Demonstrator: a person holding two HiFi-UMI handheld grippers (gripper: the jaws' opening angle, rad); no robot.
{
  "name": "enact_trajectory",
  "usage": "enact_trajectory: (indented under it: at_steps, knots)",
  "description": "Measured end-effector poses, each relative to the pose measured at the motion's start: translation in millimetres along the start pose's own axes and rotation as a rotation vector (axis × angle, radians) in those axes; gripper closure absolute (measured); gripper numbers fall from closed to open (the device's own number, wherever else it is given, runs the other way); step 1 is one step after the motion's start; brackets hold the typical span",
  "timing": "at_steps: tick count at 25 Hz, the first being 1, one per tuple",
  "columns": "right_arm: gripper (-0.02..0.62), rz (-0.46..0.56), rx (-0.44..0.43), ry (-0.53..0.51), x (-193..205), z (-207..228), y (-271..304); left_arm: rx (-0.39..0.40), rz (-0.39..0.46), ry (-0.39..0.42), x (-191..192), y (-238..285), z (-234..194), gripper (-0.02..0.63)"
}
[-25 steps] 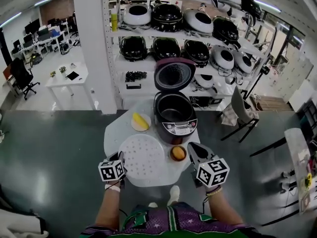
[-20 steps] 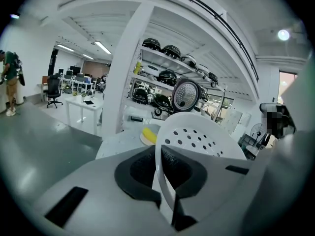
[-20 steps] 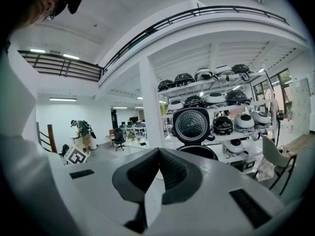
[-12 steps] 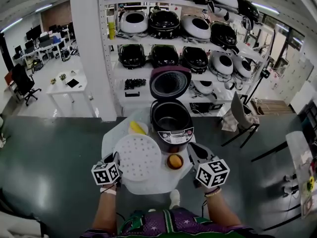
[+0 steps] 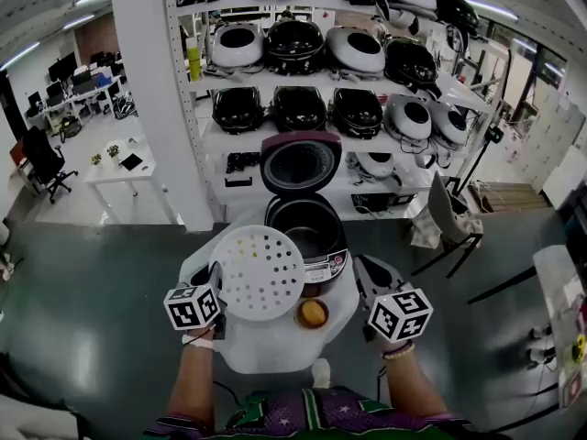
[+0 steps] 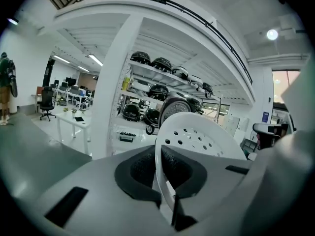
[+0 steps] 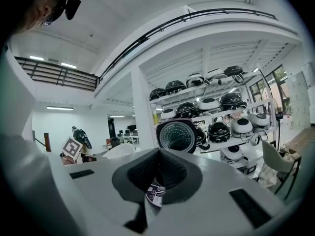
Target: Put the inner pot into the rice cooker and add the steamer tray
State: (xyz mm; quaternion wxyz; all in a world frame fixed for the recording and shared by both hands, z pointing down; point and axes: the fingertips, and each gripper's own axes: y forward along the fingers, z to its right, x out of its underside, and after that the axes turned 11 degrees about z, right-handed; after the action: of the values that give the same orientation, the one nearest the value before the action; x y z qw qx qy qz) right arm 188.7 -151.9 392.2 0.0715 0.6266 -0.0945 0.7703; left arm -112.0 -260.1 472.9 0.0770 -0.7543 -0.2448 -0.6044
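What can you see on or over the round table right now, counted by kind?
Rice cooker: 1
Steamer tray: 1
Small bowl: 1
Total: 3

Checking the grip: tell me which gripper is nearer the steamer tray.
Left. The left gripper clamps the steamer tray at its edge; the right gripper sits apart, right of it, beside the rice cooker.

One steamer tray (image 5: 261, 271) — one open cooker (image 5: 301, 165)
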Motion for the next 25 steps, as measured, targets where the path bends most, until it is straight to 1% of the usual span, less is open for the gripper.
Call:
enact_trajectory:
  at_steps: [6,8,17,20,25]
  knots:
    - [0.59,0.023,-0.006,-0.01,-17,41,9,0.015,0.024,0.027,-19,48,33,0.571]
    - [0.59,0.025,-0.01,-0.014,-18,54,12,0.011,0.027,0.032,-20,65,40,0.571]
    - [0.591,0.016,-0.009,0.009,-8,105,26,-0.013,0.001,0.035,-12,135,63,0.571]
    - [0.59,0.01,-0.005,0.02,-4,121,31,-0.024,-0.019,0.037,-4,157,68,0.571]
    - [0.591,-0.007,-0.002,0.041,4,143,38,-0.051,-0.062,0.019,12,194,70,0.571]
